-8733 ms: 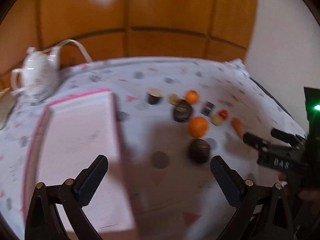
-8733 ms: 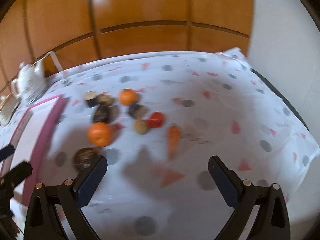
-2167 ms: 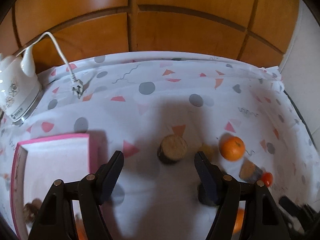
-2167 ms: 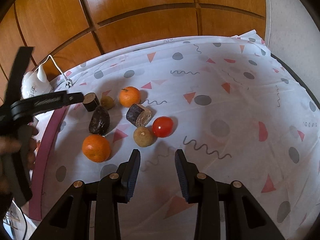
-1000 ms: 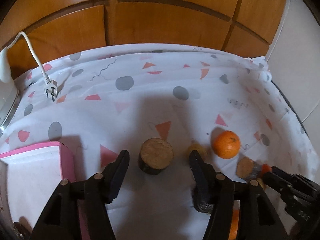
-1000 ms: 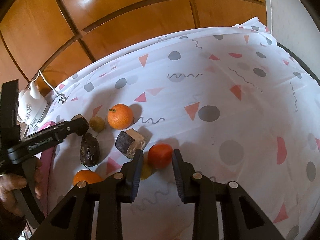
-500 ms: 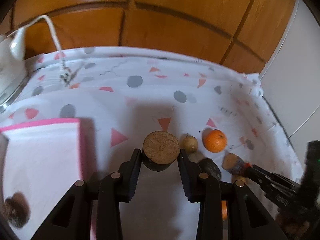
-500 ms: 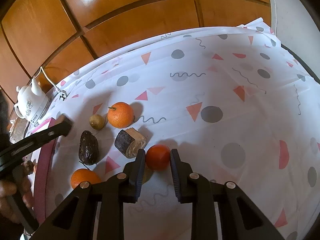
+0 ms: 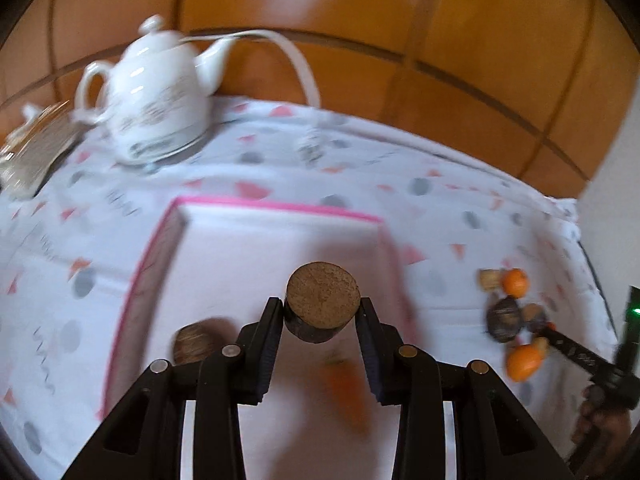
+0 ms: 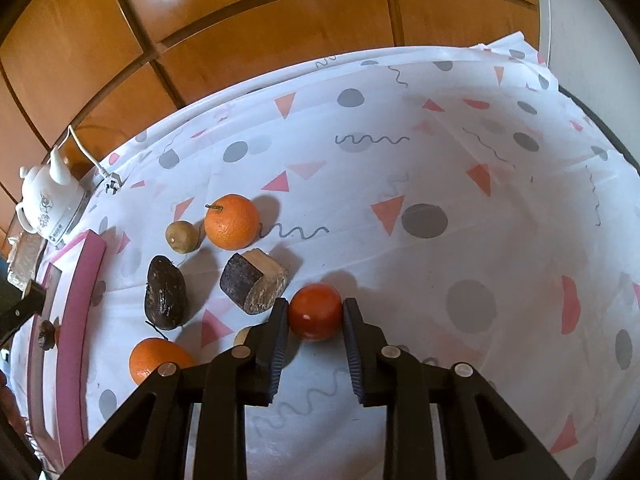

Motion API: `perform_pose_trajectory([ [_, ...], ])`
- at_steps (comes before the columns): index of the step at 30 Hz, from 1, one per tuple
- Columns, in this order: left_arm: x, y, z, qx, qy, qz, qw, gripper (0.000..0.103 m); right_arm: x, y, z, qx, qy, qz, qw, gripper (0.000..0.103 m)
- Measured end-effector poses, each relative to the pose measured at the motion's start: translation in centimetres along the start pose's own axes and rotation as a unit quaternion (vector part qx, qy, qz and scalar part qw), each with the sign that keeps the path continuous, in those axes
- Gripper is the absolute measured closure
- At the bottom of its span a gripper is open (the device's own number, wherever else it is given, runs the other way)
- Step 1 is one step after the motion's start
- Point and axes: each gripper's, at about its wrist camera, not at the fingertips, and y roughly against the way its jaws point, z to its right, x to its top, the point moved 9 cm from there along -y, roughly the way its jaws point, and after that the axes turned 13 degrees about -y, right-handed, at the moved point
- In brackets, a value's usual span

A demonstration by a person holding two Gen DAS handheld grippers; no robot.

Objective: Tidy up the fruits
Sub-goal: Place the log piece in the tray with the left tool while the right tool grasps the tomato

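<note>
Both grippers loaded; your left one is over the pink-rimmed box (image 9: 276,208).

Box holds a blurred brown round item (image 9: 196,342) and a carrot (image 9: 346,392). Your left gripper (image 9: 320,316) clamps the round cut-faced piece (image 9: 322,300); a second ago that piece sat on the cloth, fingers still apart. Your right gripper (image 10: 314,316) pinches the tomato (image 10: 315,316) on the patterned cloth (image 10: 440,160), fingers closed on it. Kettle (image 10: 48,204) markings unreadable.
</note>
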Motion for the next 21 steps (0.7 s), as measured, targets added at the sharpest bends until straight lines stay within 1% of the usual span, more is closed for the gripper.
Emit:
perform_pose_trajectory([
  [2,-0.9,-0.3,-0.8,0.006,0.002,-0.009,0.9999,0.065,0.0,0.1,0.1,-0.003,0.003,0.002,1.000,0.076],
  [3,-1.2,-0.2,-1.1,0.013,0.003,-0.008,0.9999,0.065,0.0,0.2,0.2,-0.006,0.003,0.003,1.000,0.077],
  [5,-1.7,0.2,-1.3,0.015,0.000,-0.003,0.9999,0.062,0.0,0.4,0.4,-0.010,0.004,0.006,1.000,0.077],
  [7,-2.3,0.8,-1.3,0.020,0.003,0.002,0.9998,0.041,0.0,0.6,0.6,-0.015,0.006,0.008,1.000,0.077],
  [8,-2.5,1.2,-1.3,0.020,0.007,0.010,0.9997,0.039,0.0,0.6,0.7,-0.016,0.006,0.008,1.000,0.077],
  [15,-4.3,3.4,-0.6,0.042,0.008,0.014,0.9990,0.037,-0.5,1.5,1.4,-0.020,0.010,0.015,1.000,0.077],
  [18,-5.0,4.2,-0.4,0.040,0.012,0.014,0.9990,0.037,-0.6,2.1,1.3,-0.019,0.014,0.021,1.000,0.077],
  [21,-5.8,4.9,-0.3,0.040,0.015,0.017,0.9990,0.033,-0.7,2.9,1.1,-0.014,0.020,0.029,0.999,0.077],
])
